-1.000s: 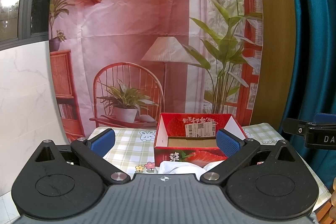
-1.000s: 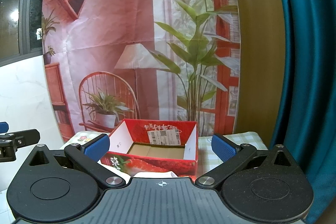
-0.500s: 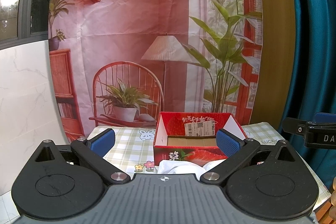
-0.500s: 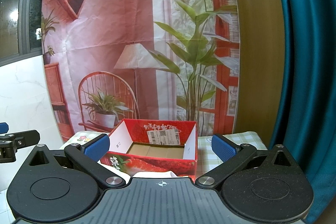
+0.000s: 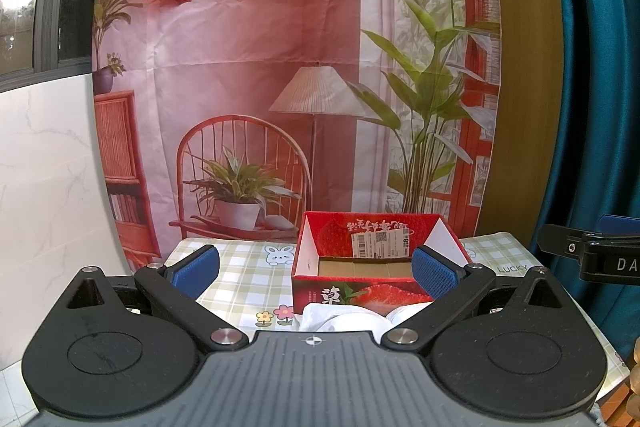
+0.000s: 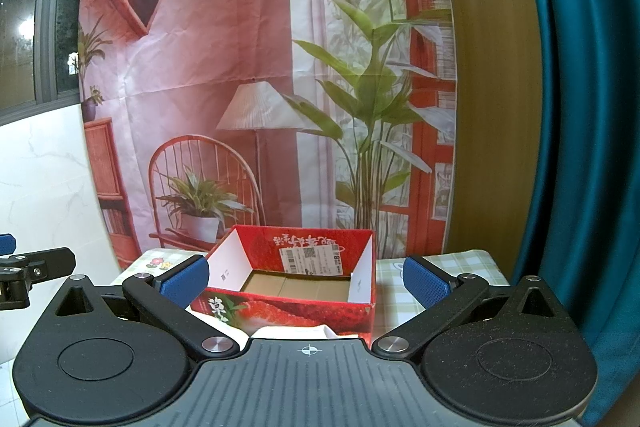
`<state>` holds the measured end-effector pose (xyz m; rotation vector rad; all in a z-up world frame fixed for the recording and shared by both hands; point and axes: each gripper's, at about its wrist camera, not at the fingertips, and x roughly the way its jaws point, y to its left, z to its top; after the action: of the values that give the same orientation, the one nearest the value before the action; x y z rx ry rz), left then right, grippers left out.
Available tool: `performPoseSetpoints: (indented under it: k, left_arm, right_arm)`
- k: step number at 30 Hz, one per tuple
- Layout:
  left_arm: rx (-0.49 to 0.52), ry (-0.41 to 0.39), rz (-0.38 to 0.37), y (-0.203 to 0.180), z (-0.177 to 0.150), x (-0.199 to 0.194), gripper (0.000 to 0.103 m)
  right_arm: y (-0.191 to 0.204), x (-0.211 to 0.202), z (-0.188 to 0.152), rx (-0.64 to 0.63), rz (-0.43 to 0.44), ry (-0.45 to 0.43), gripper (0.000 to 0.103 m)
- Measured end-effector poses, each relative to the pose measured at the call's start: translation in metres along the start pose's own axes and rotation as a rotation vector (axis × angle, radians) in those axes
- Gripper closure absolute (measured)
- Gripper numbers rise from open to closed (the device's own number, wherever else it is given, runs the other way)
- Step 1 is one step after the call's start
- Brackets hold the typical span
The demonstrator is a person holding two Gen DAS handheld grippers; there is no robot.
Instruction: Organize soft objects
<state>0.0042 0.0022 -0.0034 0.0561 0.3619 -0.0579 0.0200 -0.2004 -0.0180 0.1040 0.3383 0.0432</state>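
My left tongs (image 5: 316, 269) and right tongs (image 6: 306, 277) both gaped wide, gripping nothing. The open red strawberry-printed cardboard box (image 5: 372, 273) sat mid-frame on the checked-cloth table (image 5: 248, 267), crumpled white cloth (image 5: 340, 319) touching its near side.

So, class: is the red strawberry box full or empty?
Empty, as far as shown: the red strawberry box shows bare cardboard floor; the white cloth lies outside, in front.

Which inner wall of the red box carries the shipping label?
The far wall of the red box: red inside, with the white shipping label. Both side walls are plain white.
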Motion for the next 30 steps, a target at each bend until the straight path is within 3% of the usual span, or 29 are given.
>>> performPoseSetpoints:
  k: [30]
  left_arm:
    - [-0.012, 0.024, -0.02, -0.0012, -0.003, 0.0058, 0.0]
  right_arm:
    - [-0.0025, 0.0005, -0.0055, 0.022, -0.001, -0.016, 0.0]
